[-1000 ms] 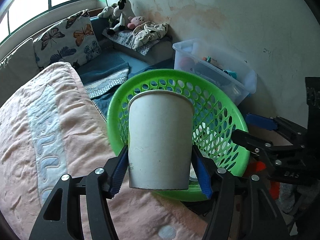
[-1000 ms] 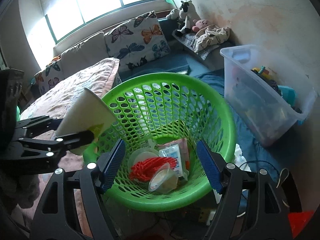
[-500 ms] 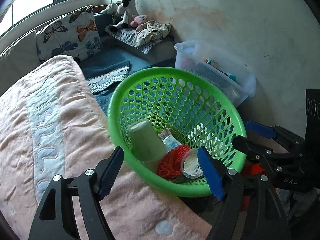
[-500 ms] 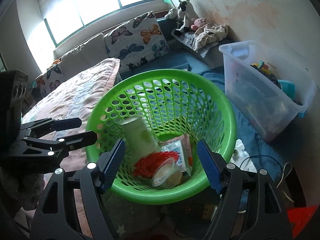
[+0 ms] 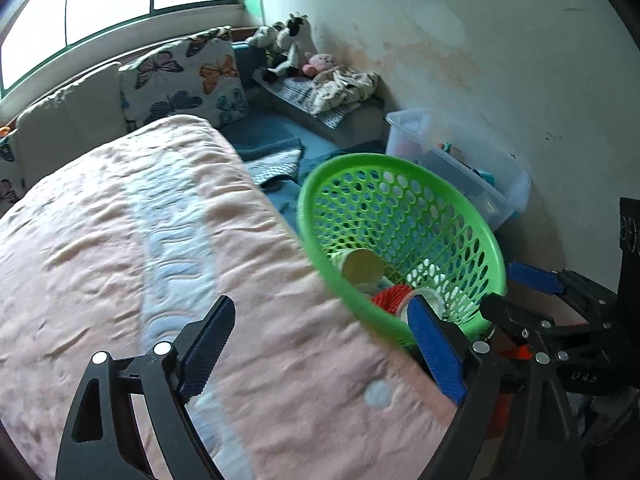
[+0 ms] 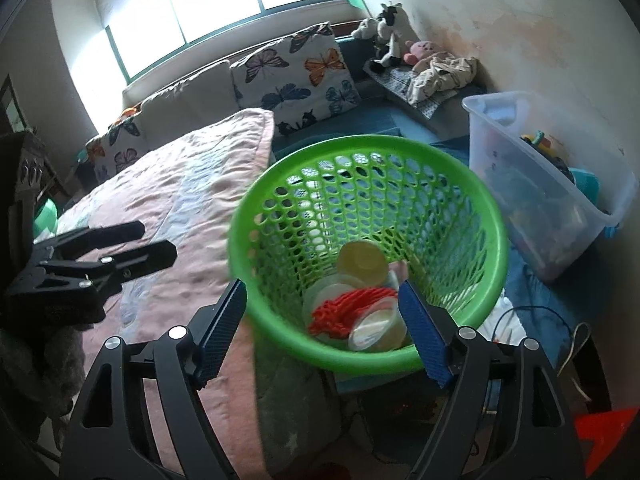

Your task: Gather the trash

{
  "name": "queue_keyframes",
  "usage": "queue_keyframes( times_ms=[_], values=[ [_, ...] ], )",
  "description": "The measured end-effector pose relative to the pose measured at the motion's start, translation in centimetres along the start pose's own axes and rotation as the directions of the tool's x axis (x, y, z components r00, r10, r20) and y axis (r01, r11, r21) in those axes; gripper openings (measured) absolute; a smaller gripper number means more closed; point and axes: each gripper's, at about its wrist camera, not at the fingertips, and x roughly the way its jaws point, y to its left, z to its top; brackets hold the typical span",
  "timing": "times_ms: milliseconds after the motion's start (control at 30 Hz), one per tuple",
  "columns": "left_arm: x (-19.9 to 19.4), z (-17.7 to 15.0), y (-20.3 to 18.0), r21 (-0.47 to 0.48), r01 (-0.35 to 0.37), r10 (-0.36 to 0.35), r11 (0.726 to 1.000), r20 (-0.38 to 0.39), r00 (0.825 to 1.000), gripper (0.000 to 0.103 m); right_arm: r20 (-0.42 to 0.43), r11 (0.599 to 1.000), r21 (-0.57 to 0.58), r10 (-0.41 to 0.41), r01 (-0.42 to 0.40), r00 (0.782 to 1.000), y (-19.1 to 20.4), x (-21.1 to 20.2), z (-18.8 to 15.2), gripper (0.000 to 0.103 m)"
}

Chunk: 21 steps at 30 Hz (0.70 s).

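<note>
The paper cup [image 6: 362, 260] is lying on its side inside the green basket [image 6: 472, 344], above the red net [image 6: 352, 308] and clear lids. The left gripper [image 5: 320, 356] is opening over the pink blanket [image 5: 120, 240], nothing between its jaws. The right gripper [image 6: 324, 328] is opening too, empty, the basket rim just ahead. Both should be drawn away clear of the rim, so the basket is not tipped.

In the left wrist view, the near rim of the green basket [image 5: 352, 296] smears with motion blur at centre right, and the pink blanket [image 5: 120, 240] blurs along the lower frame. The paper cup [image 5: 360, 268] inside shows only its round end; its body is hidden by the basket wall. In the right wrist view, the clear bin [image 6: 560, 216] at right holds contents too dim to identify.
</note>
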Motion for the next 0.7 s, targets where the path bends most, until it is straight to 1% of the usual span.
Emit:
queue_keyframes(
  times_ms=[100, 200, 300, 433, 633, 700],
  values=[
    [-1.6, -0.7, 1.1, -0.026, -0.025, 0.025, 0.999, 0.024, 0.999, 0.09, 0.001, 1.0, -0.016, 0.016, -0.016, 1.0, 1.3, -0.4, -0.5, 0.081],
    [-2.9, -1.5, 2.0, -0.046, -0.047, 0.049, 0.998, 0.04, 0.998, 0.09, 0.0, 0.999, -0.034, 0.027, -0.027, 1.0, 2.6, -0.6, -0.9, 0.082],
    [-4.2, -2.4, 2.8, -0.065, -0.077, 0.081, 0.995, 0.052, 0.995, 0.091, 0.001, 0.998, -0.052, 0.038, -0.038, 0.999, 4.0, -1.0, -1.4, 0.085],
    [-5.8, -3.9, 4.1, -0.101, -0.101, 0.107, 0.99, 0.065, 0.992, 0.093, 0.009, 0.996, -0.079, 0.04, -0.039, 0.999, 5.5, -1.5, -1.8, 0.087],
    [-8.1, -6.4, 6.2, -0.169, -0.136, 0.149, 0.976, 0.071, 0.986, 0.094, 0.023, 0.994, -0.093, 0.054, -0.052, 0.998, 7.5, -2.5, -2.3, 0.092],
    [-8.7, -7.2, 6.9, -0.191, -0.142, 0.158, 0.971, 0.075, 0.985, 0.094, 0.02, 0.994, -0.096, 0.057, -0.055, 0.998, 8.0, -2.5, -2.4, 0.092]
  ],
)
